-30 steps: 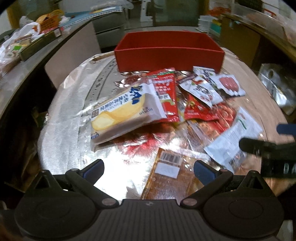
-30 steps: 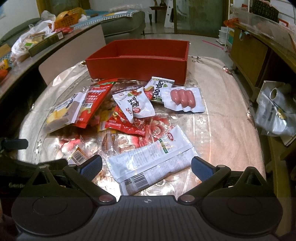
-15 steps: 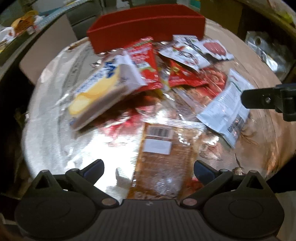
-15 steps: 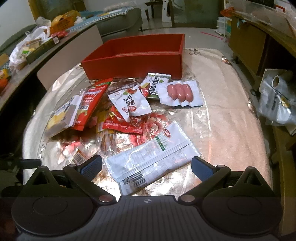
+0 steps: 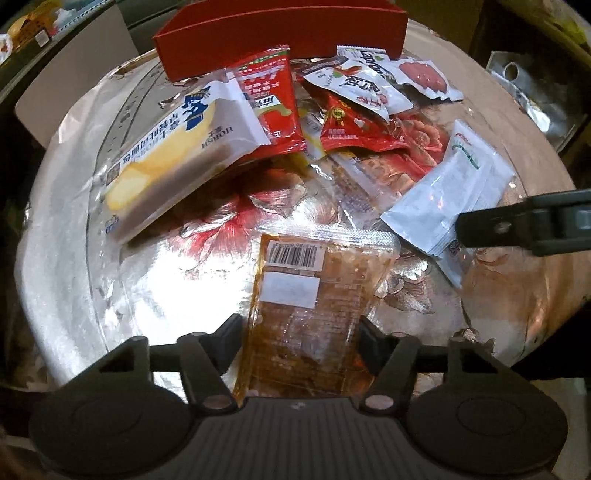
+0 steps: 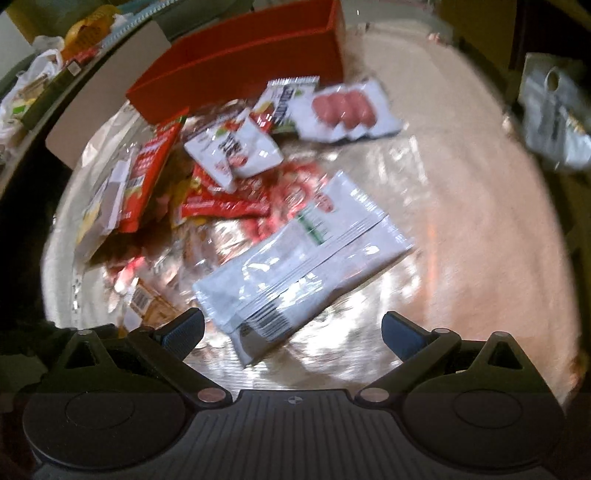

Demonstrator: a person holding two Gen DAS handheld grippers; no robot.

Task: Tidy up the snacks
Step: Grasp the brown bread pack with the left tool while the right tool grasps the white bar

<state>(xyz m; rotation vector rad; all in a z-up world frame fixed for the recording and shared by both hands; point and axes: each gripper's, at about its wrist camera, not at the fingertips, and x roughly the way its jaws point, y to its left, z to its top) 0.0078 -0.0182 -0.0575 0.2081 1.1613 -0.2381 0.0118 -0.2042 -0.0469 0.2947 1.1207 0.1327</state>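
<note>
Left tongs [image 5: 300, 345] sat with a finger [image 5: 229, 341] touching each side of the brown clear-wrapped snack pack [image 5: 314, 314], gripping it as it lay flat on the shiny table [image 5: 177, 280]. Up and left of it the yellow-and-white chip bag [image 5: 177, 147] leaned on a red sachet [image 5: 271, 99], with the red box [image 5: 280, 33] behind. Further right lay the long white packet [image 6: 295, 258] and the sausage pack [image 6: 345, 109] near the box. Right tongs [image 6: 291, 338] hovered spread apart and empty, just short of that packet; this view was blurred.
</note>
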